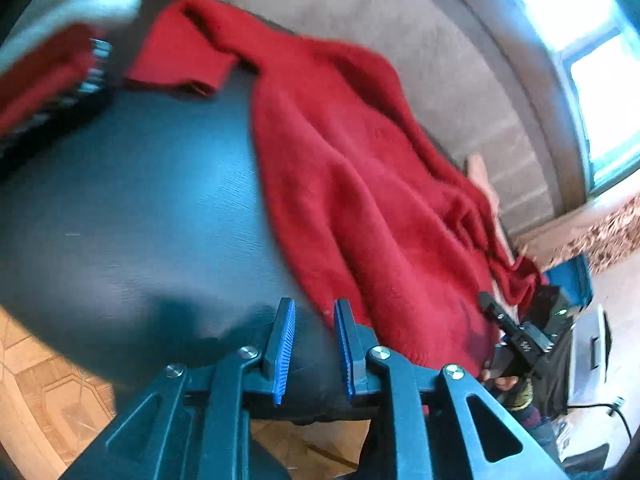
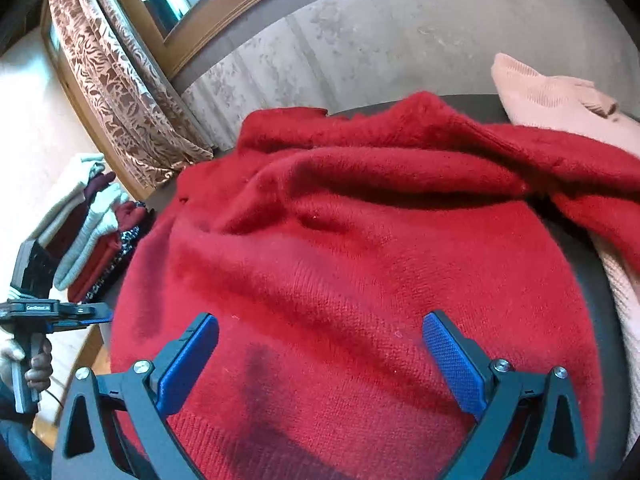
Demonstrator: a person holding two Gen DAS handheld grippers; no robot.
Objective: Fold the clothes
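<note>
Red, fuzzy knit wool makes up the sweater (image 1: pixel 360 184) that lies crumpled on the dark, smooth tabletop (image 1: pixel 132 200). In the left wrist view its long axis runs from the near right corner of the table toward the far left, where one flat sleeve (image 1: pixel 180 64) sticks out sideways with its cuff toward the stack of folded clothes (image 1: pixel 52 60). In the right wrist view the ribbed hem lies nearest the camera and soft ridges of cloth bunch up across the middle.

The left gripper (image 1: pixel 314 344), black with blue ribbed pads, hangs over bare tabletop just beside the sweater's edge; its fingers stand a little apart with nothing between them. The right gripper (image 2: pixel 320 356) is spread wide above the hem end of the sweater, its blue textured pads (image 2: pixel 452 360) holding no cloth.

A pale pink knit garment (image 2: pixel 560 96) lies at the far right, partly under the red wool. Brown patterned lace curtain (image 2: pixel 108 80) hangs by the window. Small writing on the left tool's body, seen from the right wrist, is too blurred to read.
</note>
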